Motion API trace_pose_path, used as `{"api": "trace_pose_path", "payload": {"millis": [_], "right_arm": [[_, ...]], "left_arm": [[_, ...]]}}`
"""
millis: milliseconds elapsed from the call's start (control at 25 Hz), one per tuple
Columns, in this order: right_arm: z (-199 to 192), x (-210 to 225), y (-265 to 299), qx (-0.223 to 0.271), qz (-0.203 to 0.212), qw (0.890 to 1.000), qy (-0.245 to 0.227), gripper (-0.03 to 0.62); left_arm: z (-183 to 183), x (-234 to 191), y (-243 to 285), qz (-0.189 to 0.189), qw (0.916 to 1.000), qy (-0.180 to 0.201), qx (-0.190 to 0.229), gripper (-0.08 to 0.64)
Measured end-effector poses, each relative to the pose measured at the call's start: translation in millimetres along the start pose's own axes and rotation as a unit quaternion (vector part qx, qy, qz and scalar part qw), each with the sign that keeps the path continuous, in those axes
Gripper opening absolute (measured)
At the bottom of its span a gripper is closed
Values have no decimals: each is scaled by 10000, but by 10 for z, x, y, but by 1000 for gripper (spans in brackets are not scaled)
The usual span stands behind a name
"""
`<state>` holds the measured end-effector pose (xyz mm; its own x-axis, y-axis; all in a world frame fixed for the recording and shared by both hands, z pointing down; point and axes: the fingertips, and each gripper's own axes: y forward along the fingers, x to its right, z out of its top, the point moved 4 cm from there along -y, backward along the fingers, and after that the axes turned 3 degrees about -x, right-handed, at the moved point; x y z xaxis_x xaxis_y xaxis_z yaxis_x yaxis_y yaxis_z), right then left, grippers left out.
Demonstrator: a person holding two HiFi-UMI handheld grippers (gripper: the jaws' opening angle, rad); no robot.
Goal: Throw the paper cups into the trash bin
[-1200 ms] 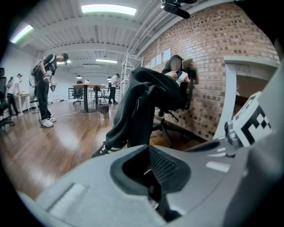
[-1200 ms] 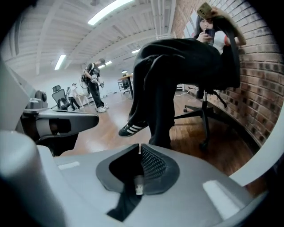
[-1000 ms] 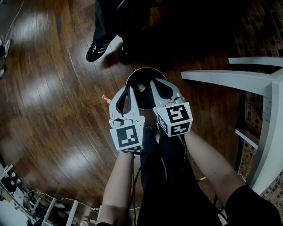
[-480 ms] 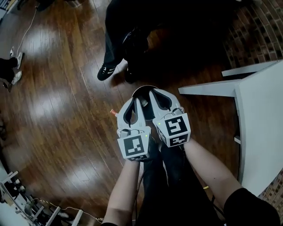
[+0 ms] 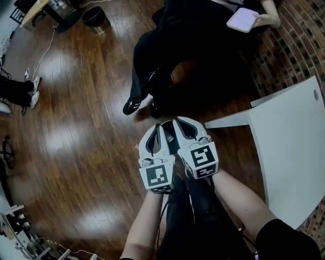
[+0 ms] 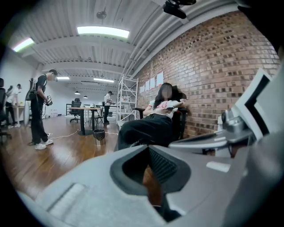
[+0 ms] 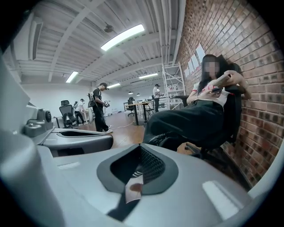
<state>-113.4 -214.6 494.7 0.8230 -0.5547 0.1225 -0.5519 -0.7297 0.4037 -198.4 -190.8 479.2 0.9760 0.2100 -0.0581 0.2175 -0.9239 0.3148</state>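
Observation:
No paper cup shows in any view. In the head view my two grippers are held side by side over the dark wooden floor, in front of my legs. The left gripper (image 5: 157, 127) is shut with nothing in it, and its own view shows its pads (image 6: 162, 166) together. Close on its right, the right gripper (image 5: 175, 122) is also shut and empty, its ribbed pads (image 7: 148, 166) meeting. The round bin that stood under the grippers earlier is hidden behind them now. A small dark bin (image 5: 95, 15) stands far off by a desk, also visible in the left gripper view as a small dark bin (image 6: 99, 134).
A white table (image 5: 292, 152) stands close at the right. A person sits in a chair (image 5: 172, 45) against the brick wall straight ahead, shoes (image 5: 133, 105) near my gripper tips. Other people stand farther away (image 6: 40, 111). Cables lie on the floor (image 5: 48, 40).
The head view has swung up and away: the round bin beneath the grippers has slid out of sight, and more of the table and the seated person shows. Both grippers stay together and shut.

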Motion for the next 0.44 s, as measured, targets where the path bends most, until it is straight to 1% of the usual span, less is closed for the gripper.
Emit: {"api": "trace_pose_path", "payload": {"millis": [160,320,440], "right_arm": [[275,-32,-74,149,63,9998,-79,6],[349,-30,-174,320,126,9993,-126,6],[393,-47,-237,432,216,9987,-146,6]], "left_arm": [[287,5,-49,-16,9999,51,88,5],[350,83,-76,37,9992,145,372,5],[416,186,-127,20,9991,229,346,5]]}}
